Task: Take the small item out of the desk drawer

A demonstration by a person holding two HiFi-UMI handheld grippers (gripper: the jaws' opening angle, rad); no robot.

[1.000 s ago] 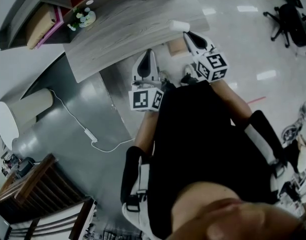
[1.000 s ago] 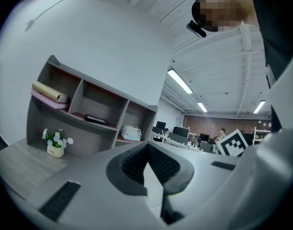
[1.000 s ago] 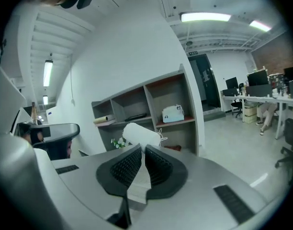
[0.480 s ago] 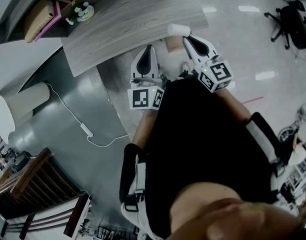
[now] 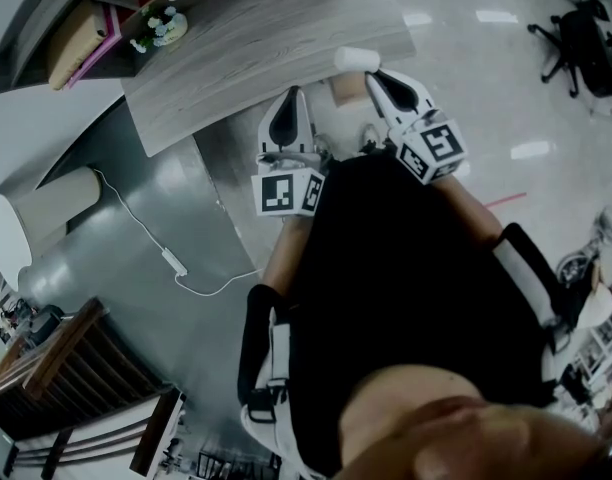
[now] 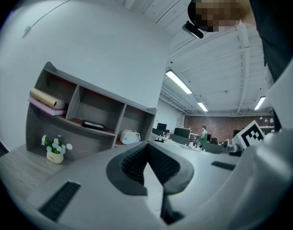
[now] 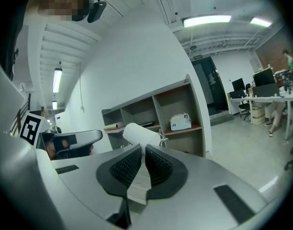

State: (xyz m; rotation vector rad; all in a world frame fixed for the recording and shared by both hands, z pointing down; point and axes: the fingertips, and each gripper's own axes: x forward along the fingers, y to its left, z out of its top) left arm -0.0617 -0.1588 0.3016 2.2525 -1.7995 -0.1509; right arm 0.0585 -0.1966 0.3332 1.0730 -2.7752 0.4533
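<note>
The small item is a white roll (image 5: 354,60), sticking out past the fingertips of my right gripper (image 5: 372,70), which is shut on it just off the desk's (image 5: 256,48) near edge. In the right gripper view the roll (image 7: 139,134) sits clamped between the dark ribbed pads (image 7: 125,166), a thin string trailing off it. A tan boxy opening (image 5: 347,89) under the desk edge looks like the open drawer. My left gripper (image 5: 291,98) hovers beside it to the left, its jaws shut and empty (image 6: 146,145).
Shelves at the desk's back hold a small flower pot (image 5: 158,28), a roll of paper (image 6: 47,97) and a white device (image 7: 181,121). On the grey floor lie a white cable with an adapter (image 5: 174,261), a pale cylinder (image 5: 36,218) and a wooden chair (image 5: 76,368). An office chair (image 5: 586,28) stands far right.
My right gripper has risen a little with the white roll still in it, then held still. The left gripper has stayed about where it was.
</note>
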